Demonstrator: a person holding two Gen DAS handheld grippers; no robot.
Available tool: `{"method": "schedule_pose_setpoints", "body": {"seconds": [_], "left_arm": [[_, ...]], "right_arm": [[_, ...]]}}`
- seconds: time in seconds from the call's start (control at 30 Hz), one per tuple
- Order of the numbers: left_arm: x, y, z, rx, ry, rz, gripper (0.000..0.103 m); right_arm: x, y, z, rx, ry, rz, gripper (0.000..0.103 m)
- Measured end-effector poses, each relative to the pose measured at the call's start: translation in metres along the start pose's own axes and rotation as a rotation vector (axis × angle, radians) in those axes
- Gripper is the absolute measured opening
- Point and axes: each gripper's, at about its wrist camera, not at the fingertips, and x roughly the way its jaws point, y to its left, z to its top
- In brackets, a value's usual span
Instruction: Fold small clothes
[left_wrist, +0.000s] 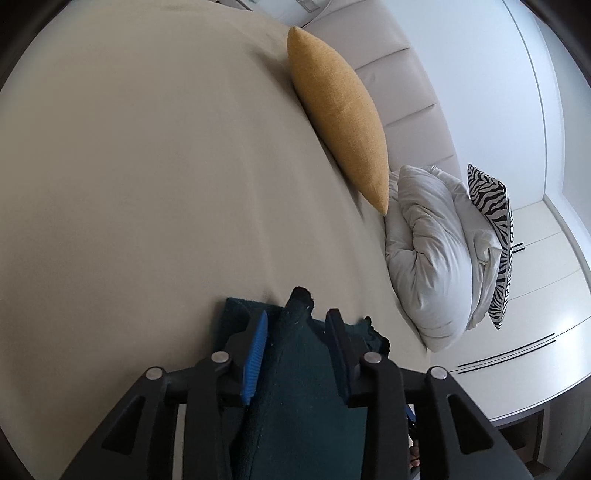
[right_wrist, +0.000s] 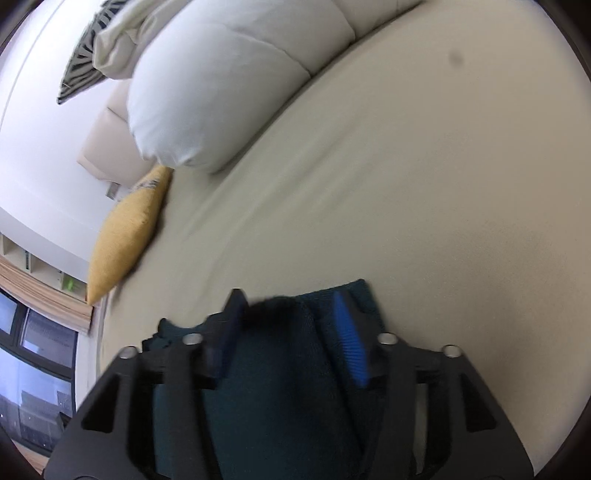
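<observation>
A dark teal knitted garment (left_wrist: 303, 387) lies on the beige bed sheet (left_wrist: 147, 184), right under both grippers. In the left wrist view a raised fold of it stands between the fingers of my left gripper (left_wrist: 298, 314), whose jaws are apart and not pinching the cloth. The right wrist view shows the same garment (right_wrist: 277, 387) bulging up between the parted fingers of my right gripper (right_wrist: 288, 295), blurred at its tip, with the blue pad (right_wrist: 351, 350) clear of the fold. A flat layer of the garment spreads on the sheet (right_wrist: 406, 184) beneath both.
A yellow cushion (left_wrist: 336, 110) leans on the padded headboard (left_wrist: 388, 74). Beside it sit a bundled white duvet (left_wrist: 432, 251) and a zebra-print cushion (left_wrist: 495, 229). White cabinets (left_wrist: 535, 295) stand past the bed. The right wrist view shows a window (right_wrist: 33, 369) beyond the bed edge.
</observation>
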Motion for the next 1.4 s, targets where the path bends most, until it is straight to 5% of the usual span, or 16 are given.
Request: {"method": "schedule_pose_setpoints", "body": {"seconds": [0.3, 0.47, 0.6, 0.67, 0.73, 0.83, 1.07, 1.1, 1.2, 1.4], "left_arm": [[-0.002, -0.074, -0.054, 0.313, -0.025, 0.048, 0.045], [0.027, -0.092, -0.075, 0.455, -0.035, 0.141, 0.048], [0.053, -0.073, -0.064, 0.484, -0.031, 0.274, 0.048], [0.059, -0.054, -0.057, 0.457, -0.021, 0.265, 0.046], [0.058, -0.043, -0.052, 0.441, -0.028, 0.237, 0.033], [0.056, -0.033, -0.046, 0.411, -0.039, 0.216, 0.026], [0.034, -0.021, -0.035, 0.298, -0.045, 0.167, 0.017], [0.028, -0.024, -0.036, 0.299, -0.052, 0.174, 0.019], [-0.003, -0.040, -0.053, 0.363, -0.129, 0.226, 0.050], [-0.036, -0.068, -0.120, 0.520, -0.127, 0.211, 0.051]], "right_arm": [[-0.034, 0.052, -0.020, -0.187, -0.083, -0.031, 0.058], [0.000, 0.106, -0.043, -0.367, 0.026, 0.024, 0.058], [0.054, 0.095, -0.044, -0.313, 0.138, 0.016, 0.058], [0.060, 0.074, -0.041, -0.262, 0.121, 0.022, 0.038], [0.062, 0.051, -0.029, -0.174, 0.102, 0.065, 0.021], [0.058, 0.022, -0.019, -0.086, 0.092, 0.126, 0.007], [0.022, -0.010, -0.006, 0.016, -0.046, 0.002, 0.016], [0.012, -0.002, -0.009, -0.027, -0.056, -0.004, 0.018], [-0.015, 0.023, -0.032, -0.131, -0.030, 0.079, 0.019], [-0.029, 0.082, -0.120, -0.333, 0.170, 0.296, 0.022]]}}
